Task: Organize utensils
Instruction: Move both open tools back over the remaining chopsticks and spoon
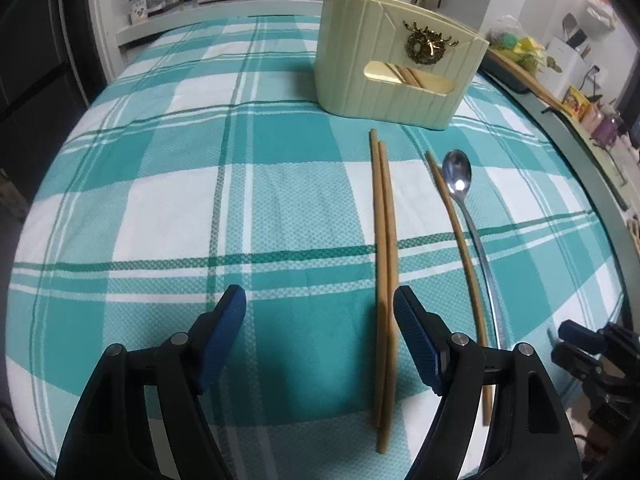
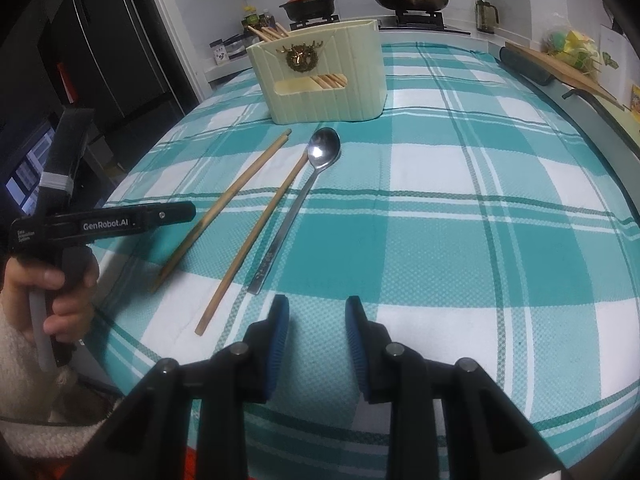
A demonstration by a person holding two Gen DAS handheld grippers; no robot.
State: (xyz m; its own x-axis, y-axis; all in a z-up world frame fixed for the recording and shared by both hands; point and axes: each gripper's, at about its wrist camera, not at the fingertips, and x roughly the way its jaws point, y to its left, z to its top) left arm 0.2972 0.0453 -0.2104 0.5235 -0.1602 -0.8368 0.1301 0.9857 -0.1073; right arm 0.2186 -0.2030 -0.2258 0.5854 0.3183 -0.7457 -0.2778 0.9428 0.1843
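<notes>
Left gripper [image 1: 320, 316]: jaws parted wide over the checked tabletop [image 1: 160, 184], gripping nothing. A pair of chopsticks [image 1: 385, 264] lies flat between them, hard against the 3 o'clock finger; whether it touches, cannot tell. At 2 o'clock lie a single chopstick [image 1: 460, 248] and a spoon [image 1: 457, 176], side by side. The cream utensil holder [image 1: 396, 68] stands at 1 o'clock, chopsticks inside.

Right gripper [image 2: 317, 316]: jaws partly apart, empty, above bare cloth. The spoon handle ends at its 11 o'clock, just beyond the fingertips.
</notes>
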